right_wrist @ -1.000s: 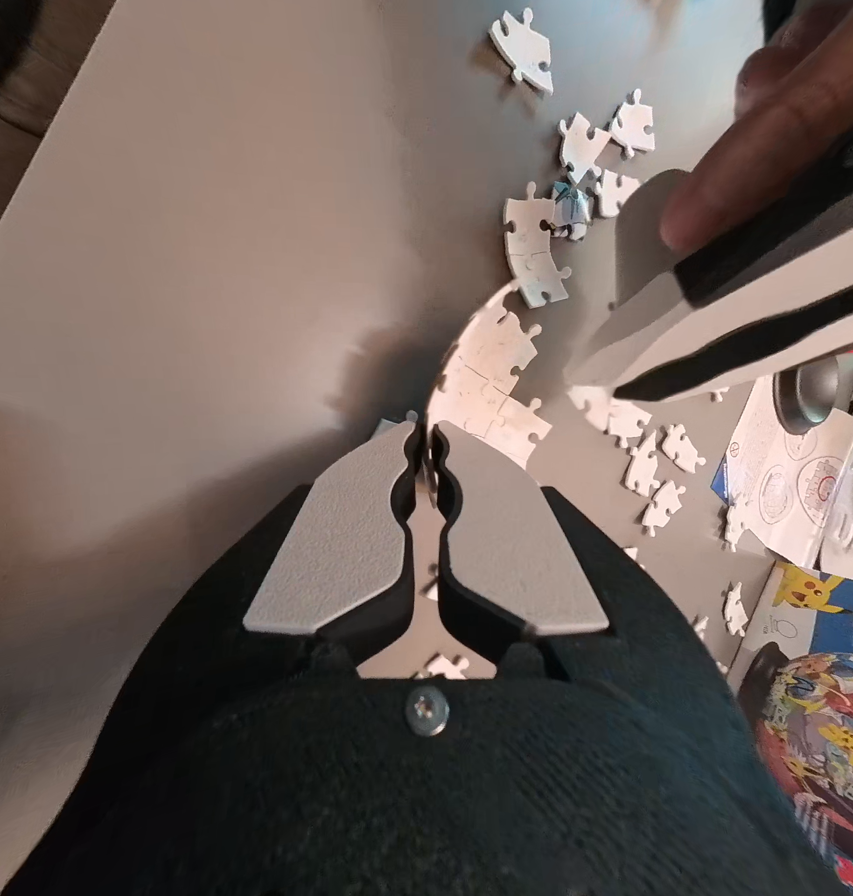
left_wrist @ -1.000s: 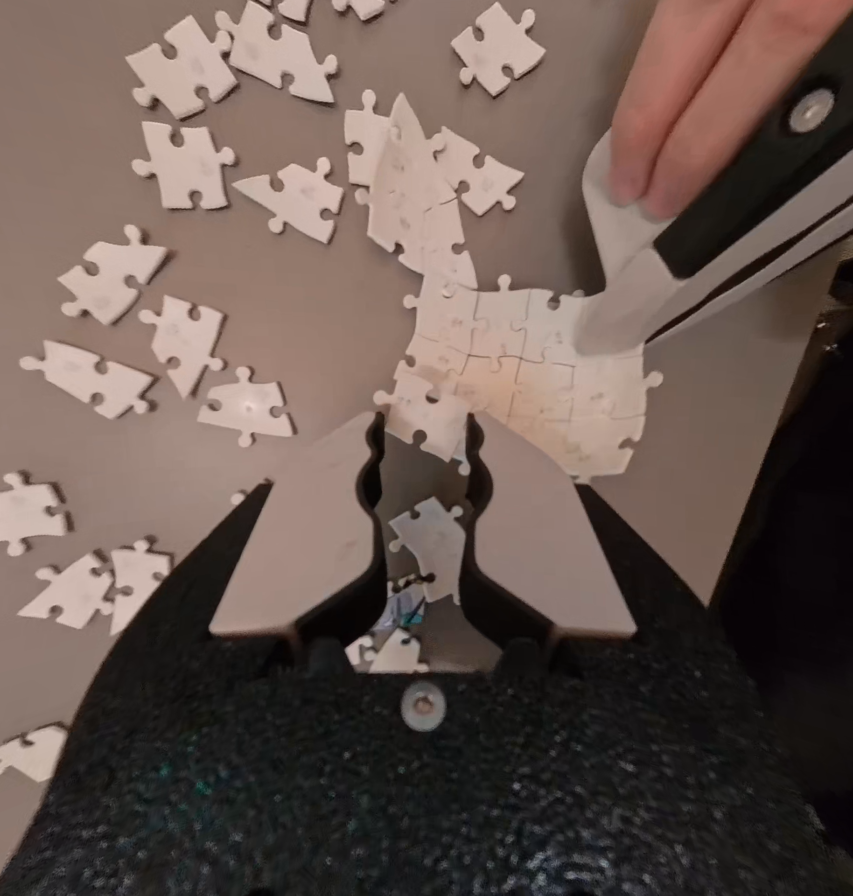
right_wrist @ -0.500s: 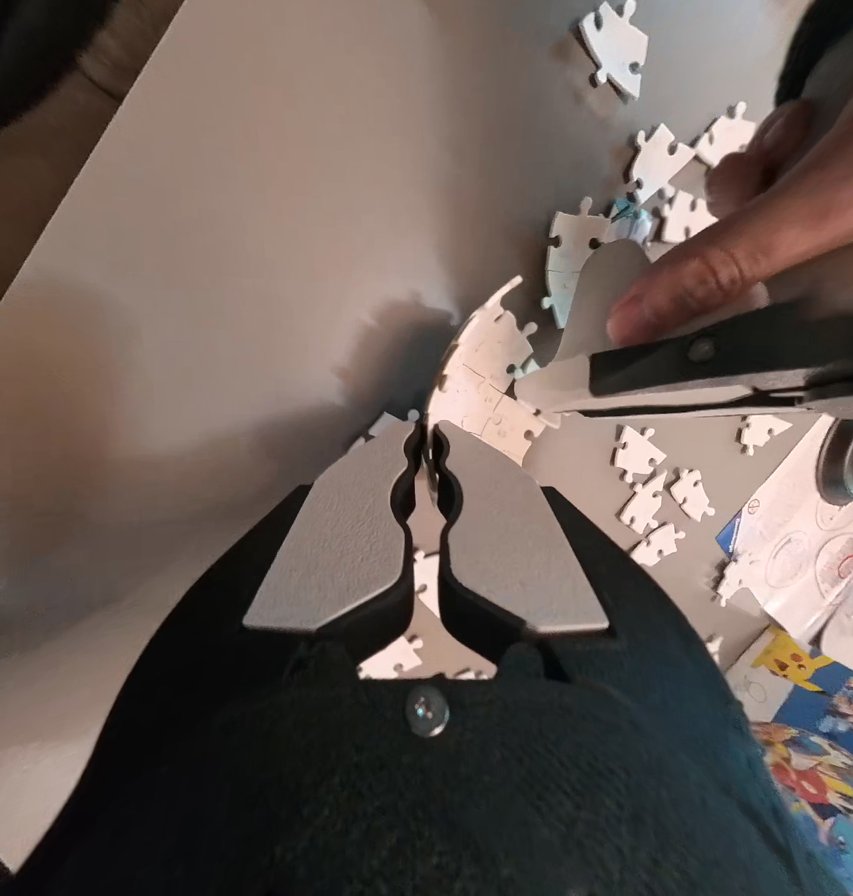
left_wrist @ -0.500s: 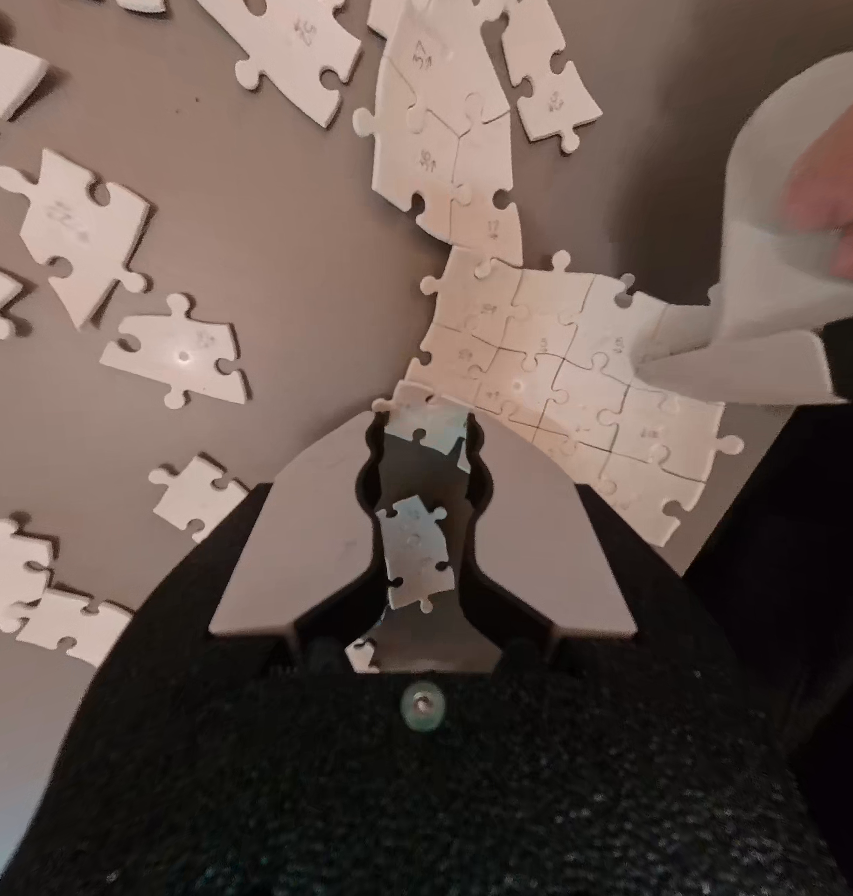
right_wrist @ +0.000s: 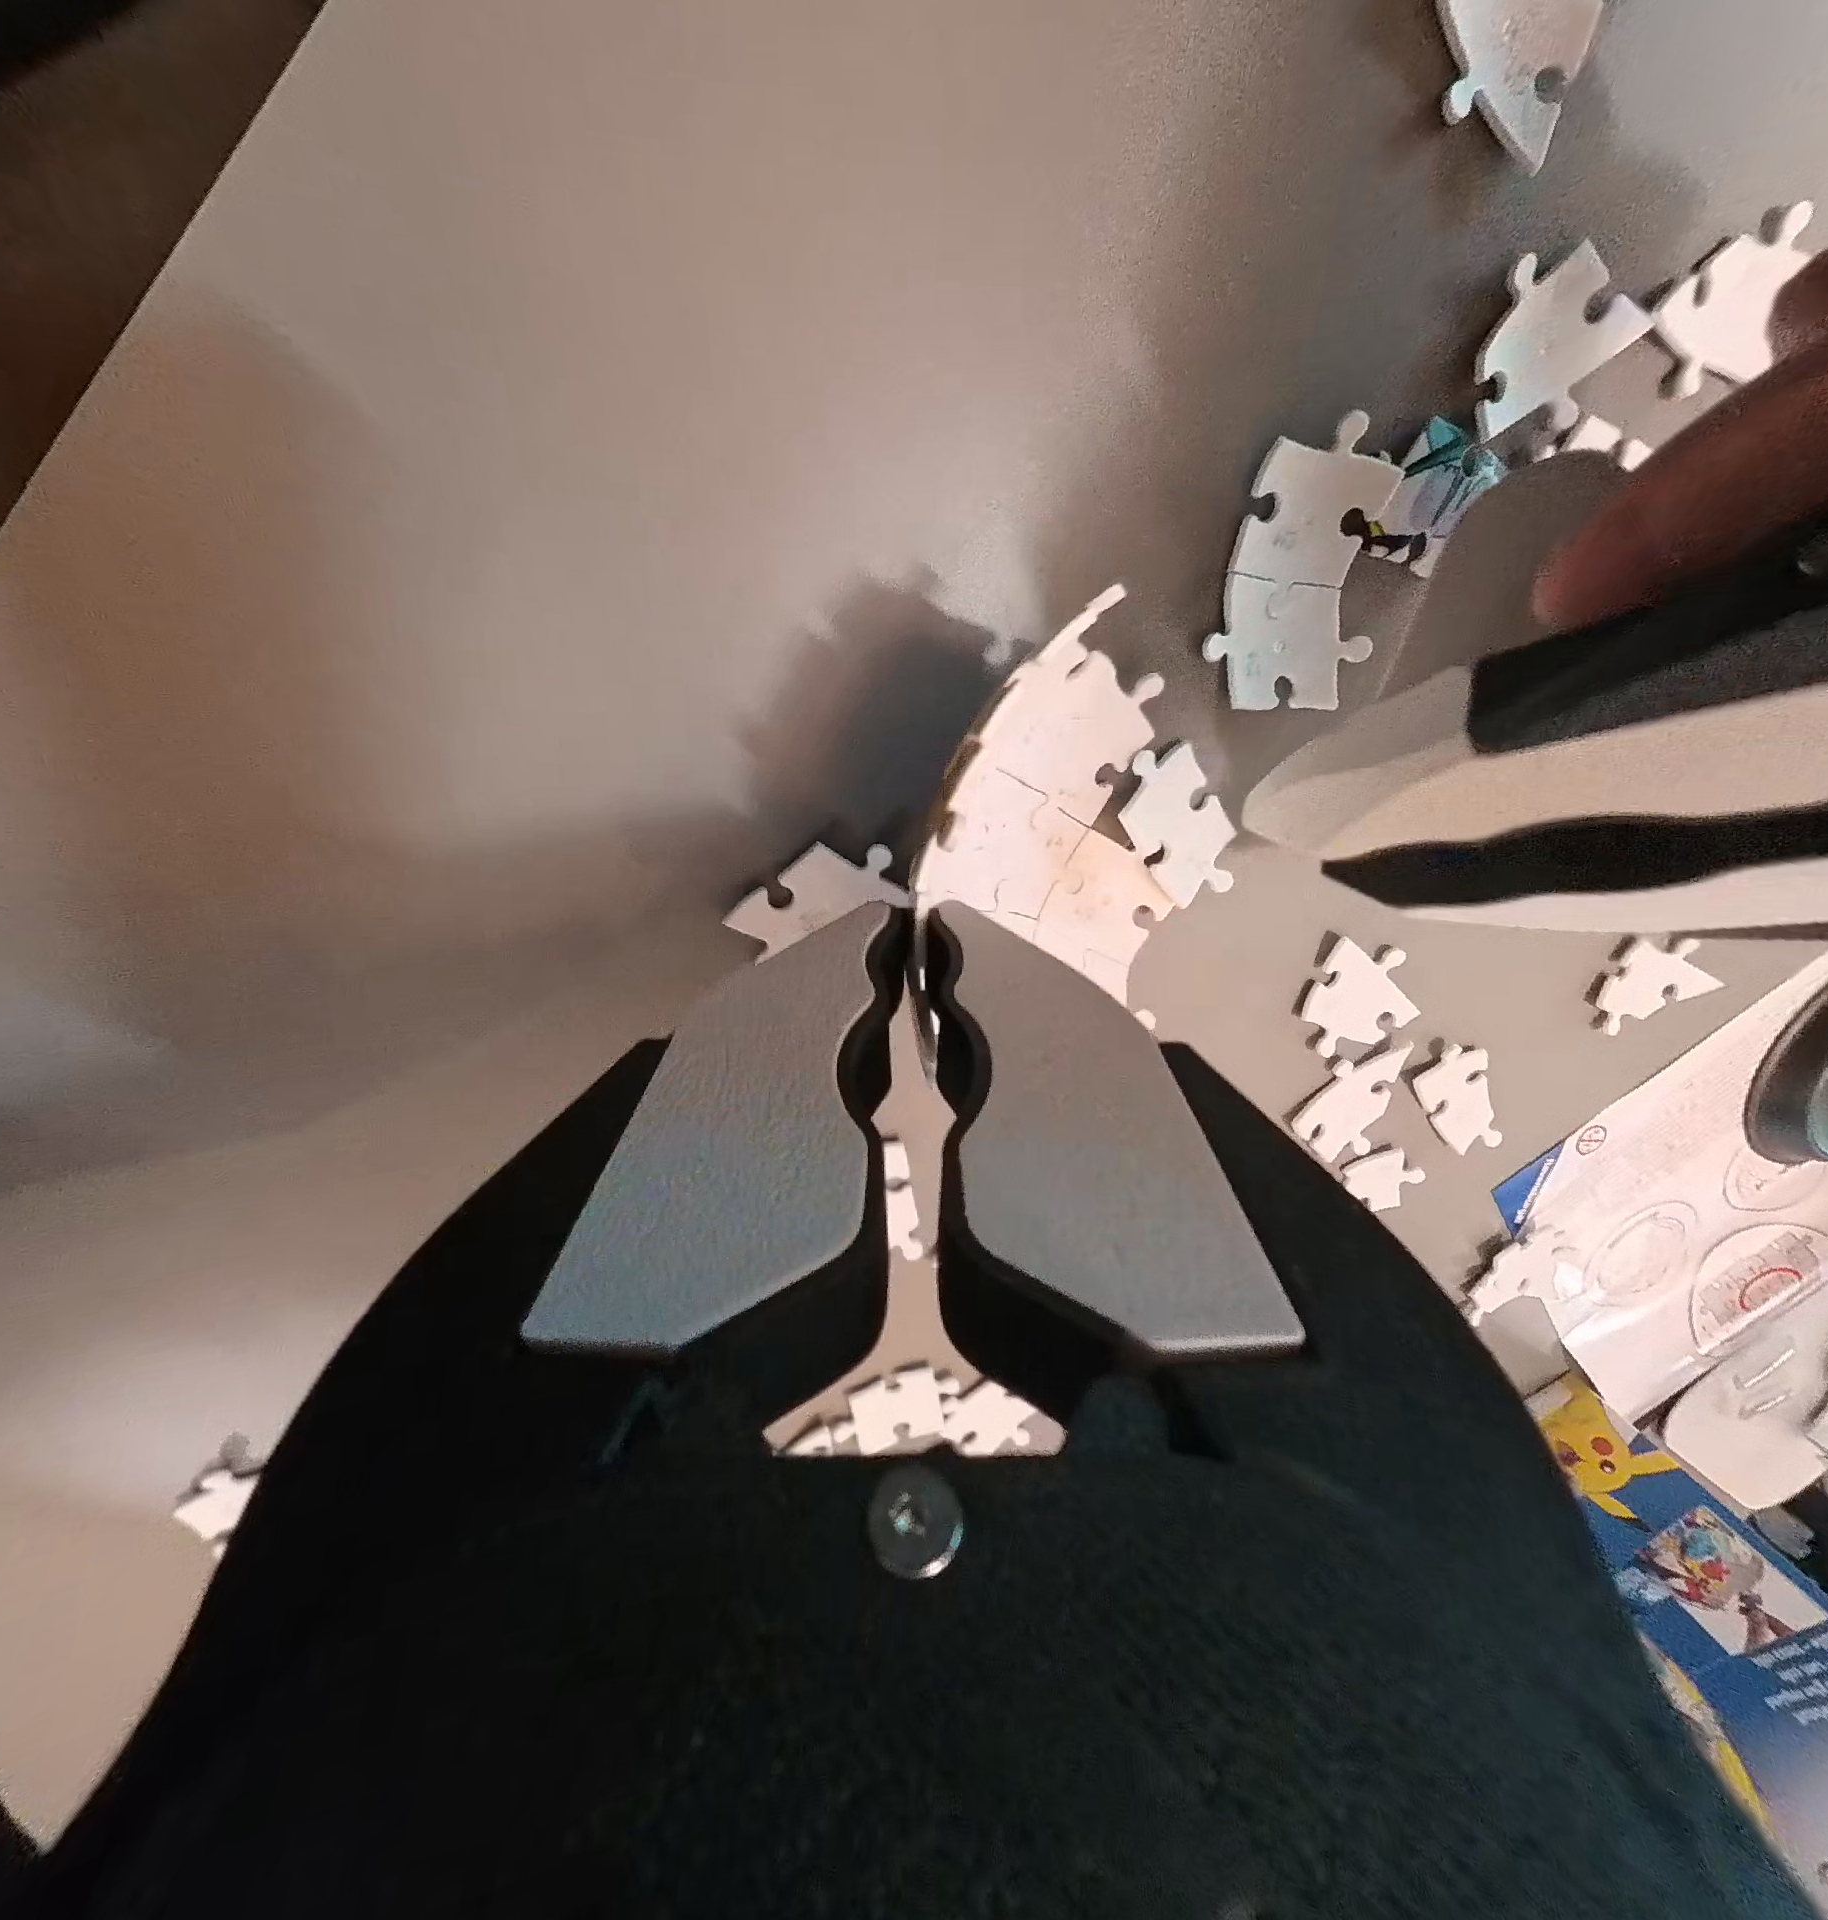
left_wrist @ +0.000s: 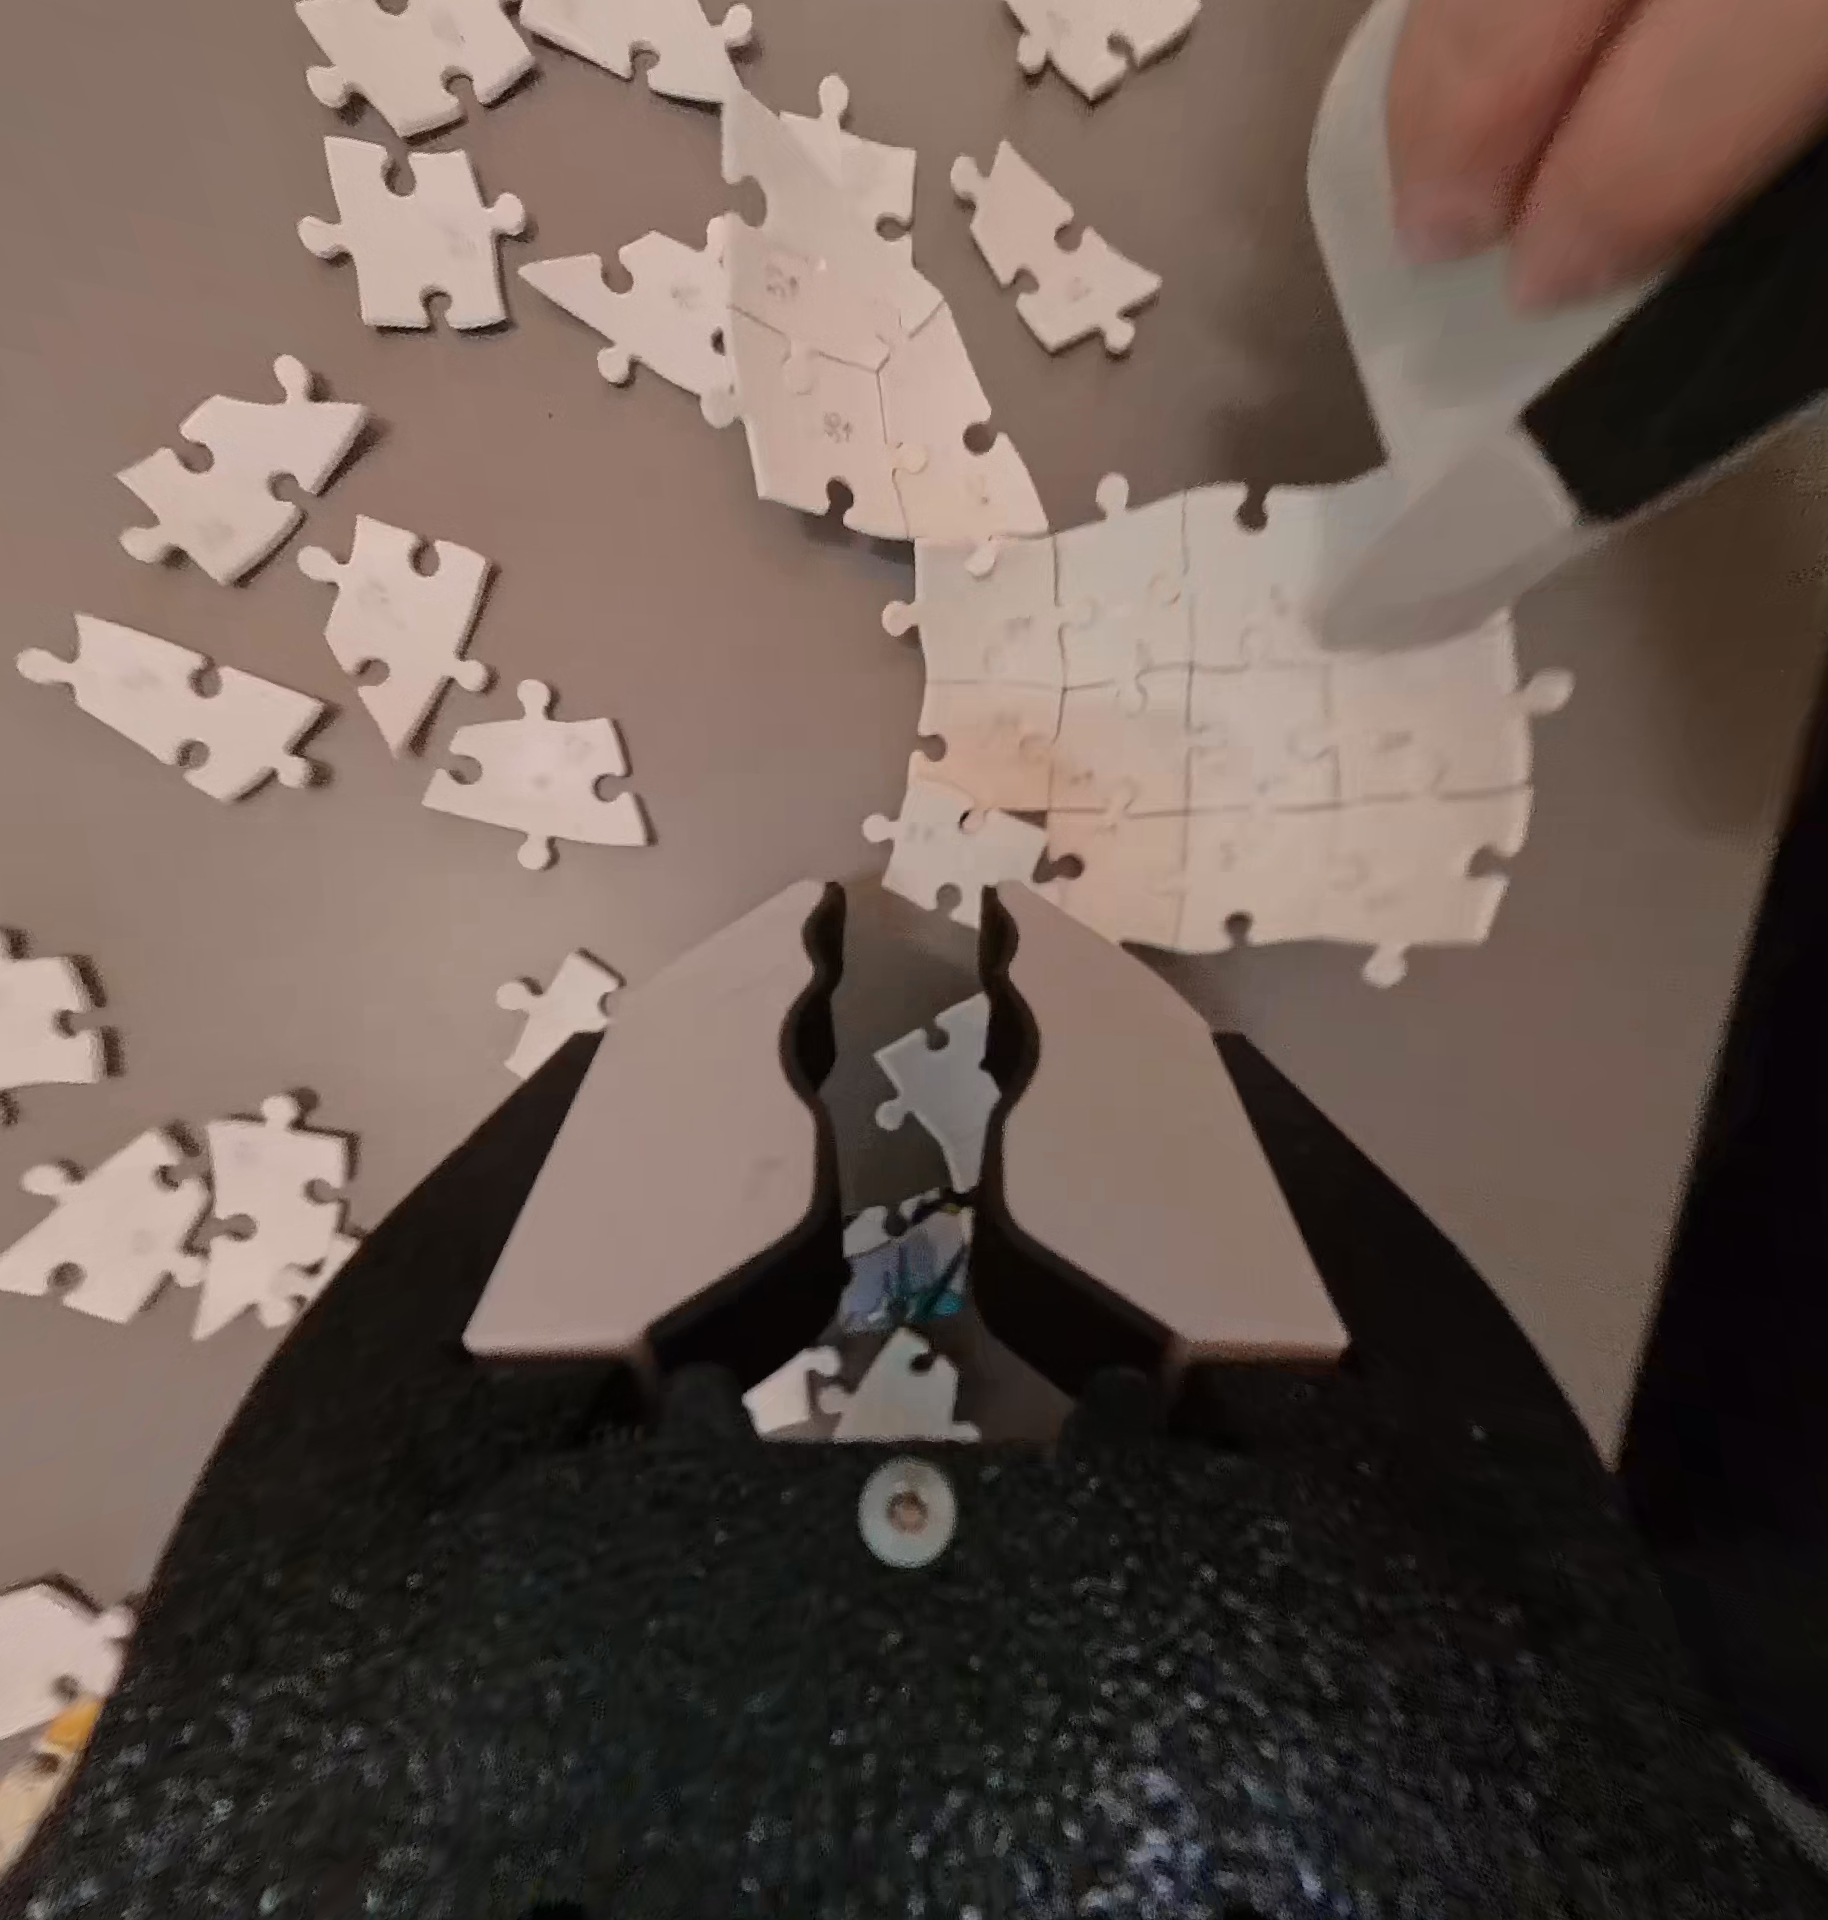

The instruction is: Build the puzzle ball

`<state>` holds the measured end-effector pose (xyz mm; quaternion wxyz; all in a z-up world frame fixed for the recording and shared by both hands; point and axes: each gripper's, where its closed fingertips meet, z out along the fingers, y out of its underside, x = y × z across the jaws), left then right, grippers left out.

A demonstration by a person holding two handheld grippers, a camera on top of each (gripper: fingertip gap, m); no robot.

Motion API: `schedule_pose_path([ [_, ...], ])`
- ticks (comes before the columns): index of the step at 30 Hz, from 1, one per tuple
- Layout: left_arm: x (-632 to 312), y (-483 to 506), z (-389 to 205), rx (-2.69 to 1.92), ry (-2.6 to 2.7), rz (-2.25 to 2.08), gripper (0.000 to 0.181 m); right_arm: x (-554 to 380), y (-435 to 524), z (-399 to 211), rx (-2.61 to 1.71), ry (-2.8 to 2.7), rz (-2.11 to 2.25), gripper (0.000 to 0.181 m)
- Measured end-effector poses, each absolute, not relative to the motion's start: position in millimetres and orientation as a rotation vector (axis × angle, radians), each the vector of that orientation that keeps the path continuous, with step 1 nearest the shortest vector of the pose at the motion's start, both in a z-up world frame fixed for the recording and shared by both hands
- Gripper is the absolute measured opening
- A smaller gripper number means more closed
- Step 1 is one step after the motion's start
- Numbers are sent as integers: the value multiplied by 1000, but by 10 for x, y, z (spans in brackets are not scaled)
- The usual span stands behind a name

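Our right gripper pinches the curved patch; our left gripper is open, empty. We push the piece in gently.

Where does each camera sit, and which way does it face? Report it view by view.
Left wrist view: on the left hand-held gripper, looking down its parted fingers at the table, loose pieces and curved panel; the right hand-held gripper and a hand show top right.
Right wrist view: on the right hand-held gripper, facing along the panel's edge, pinched at its tips.
Shared: the panel, and each view shows the other gripper.
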<state>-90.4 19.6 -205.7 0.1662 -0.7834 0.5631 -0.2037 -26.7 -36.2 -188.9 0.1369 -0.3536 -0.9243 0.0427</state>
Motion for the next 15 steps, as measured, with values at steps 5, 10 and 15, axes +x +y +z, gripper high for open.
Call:
schedule_pose_path([
  [5,-915,180,-2194,-2198,1648,-570,16,-286,-357,-1889,-992,-2727,74,3],
  [10,-850,151,-2246,-2209,1615,-586,14,-297,-342,-1890,-968,-2747,20,3],
  [15,-874,143,-2261,-2261,1546,-530,10,-282,-321,-1875,-960,-2782,-27,3],
])
